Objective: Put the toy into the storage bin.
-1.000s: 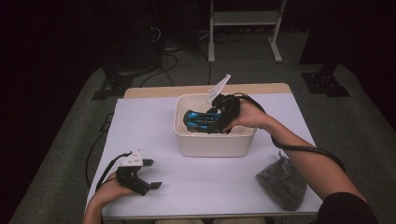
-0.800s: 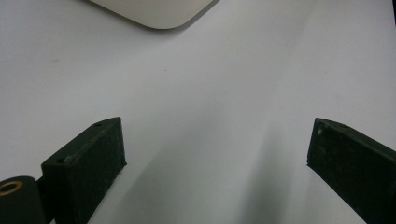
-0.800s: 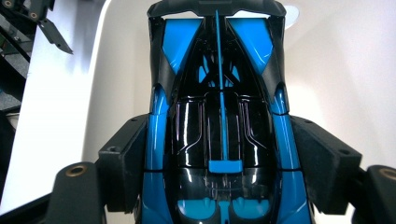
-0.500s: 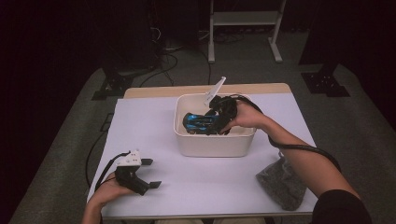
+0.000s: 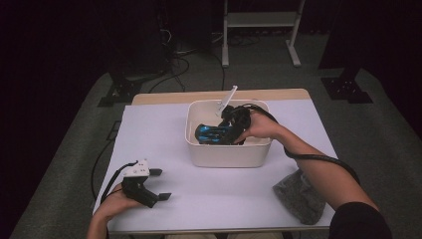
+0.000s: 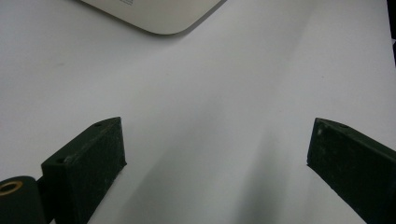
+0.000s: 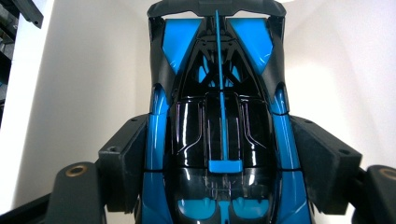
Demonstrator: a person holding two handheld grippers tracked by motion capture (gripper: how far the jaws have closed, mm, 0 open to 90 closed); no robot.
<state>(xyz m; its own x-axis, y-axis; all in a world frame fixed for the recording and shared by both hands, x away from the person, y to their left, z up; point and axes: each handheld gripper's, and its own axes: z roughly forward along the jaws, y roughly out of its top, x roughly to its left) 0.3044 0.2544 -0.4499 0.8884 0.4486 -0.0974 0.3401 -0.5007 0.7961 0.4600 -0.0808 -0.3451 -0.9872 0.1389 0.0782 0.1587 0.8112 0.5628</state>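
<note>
A blue and black toy car lies inside the white bin at the table's middle. My right gripper reaches into the bin from the right and is shut on the car. In the right gripper view both pads press the flanks of the car, whose rear wing points away, with my right gripper around its cabin and the bin wall behind. My left gripper rests on the table near the front left, open. Between its spread jaws my left gripper has just bare white tabletop.
A grey crumpled bag lies at the table's front right, under the right forearm. A white stick pokes up from the bin's far rim. A corner of the bin shows ahead of the left gripper. Stands and cables sit on the floor behind.
</note>
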